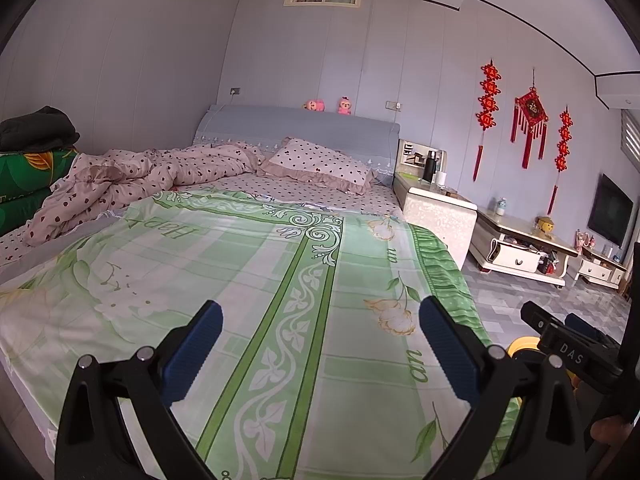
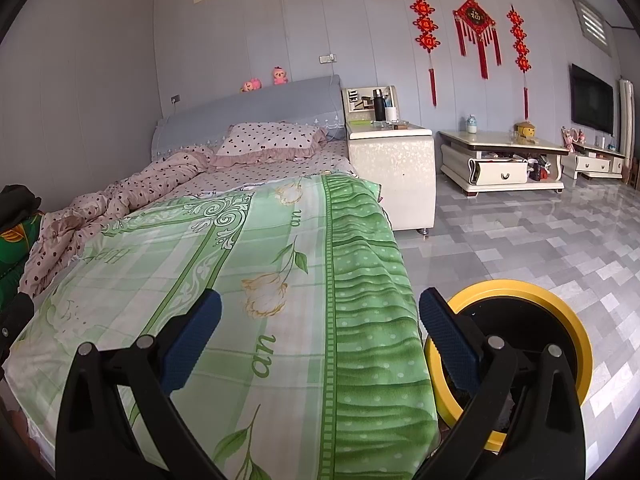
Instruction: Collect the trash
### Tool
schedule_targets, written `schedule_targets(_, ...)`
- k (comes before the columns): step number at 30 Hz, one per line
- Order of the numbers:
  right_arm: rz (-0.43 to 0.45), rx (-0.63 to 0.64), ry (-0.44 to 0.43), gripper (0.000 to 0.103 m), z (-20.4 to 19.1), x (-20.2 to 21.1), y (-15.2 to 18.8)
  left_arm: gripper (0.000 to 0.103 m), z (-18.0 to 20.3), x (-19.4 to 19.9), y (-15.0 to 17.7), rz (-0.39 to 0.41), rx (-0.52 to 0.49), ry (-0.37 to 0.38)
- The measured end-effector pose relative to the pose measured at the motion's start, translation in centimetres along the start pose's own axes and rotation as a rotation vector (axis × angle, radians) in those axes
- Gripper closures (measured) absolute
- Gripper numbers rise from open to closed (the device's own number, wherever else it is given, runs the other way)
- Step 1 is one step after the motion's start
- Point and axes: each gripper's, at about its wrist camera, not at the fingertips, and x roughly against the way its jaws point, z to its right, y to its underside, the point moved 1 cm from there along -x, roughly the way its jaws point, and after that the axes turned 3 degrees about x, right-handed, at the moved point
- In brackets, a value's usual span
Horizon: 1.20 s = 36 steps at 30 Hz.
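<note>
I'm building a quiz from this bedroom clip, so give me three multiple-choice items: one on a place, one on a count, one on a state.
1. Where does the yellow-rimmed bin stand?
A. on the bed
B. on the floor beside the bed's foot corner
C. on the nightstand

2. How many pink plush toys sit on the headboard?
A. one
B. two
C. four

3. How does the right gripper stand?
A. open and empty
B. shut on a bottle
C. shut on the sheet

Answers:
1 B: the bin sits on the tiles next to the green sheet.
2 B: two toys show in both views.
3 A: its blue pads are wide apart with nothing between.
</note>
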Motion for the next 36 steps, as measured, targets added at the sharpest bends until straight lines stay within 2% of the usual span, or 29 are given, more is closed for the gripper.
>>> schedule_targets(36,-0.019,-0.002,-0.001,0.008,0.44,-0.77,0.55,0.008,0.12,-0.18,0.27,-0.007,0.002,0.002)
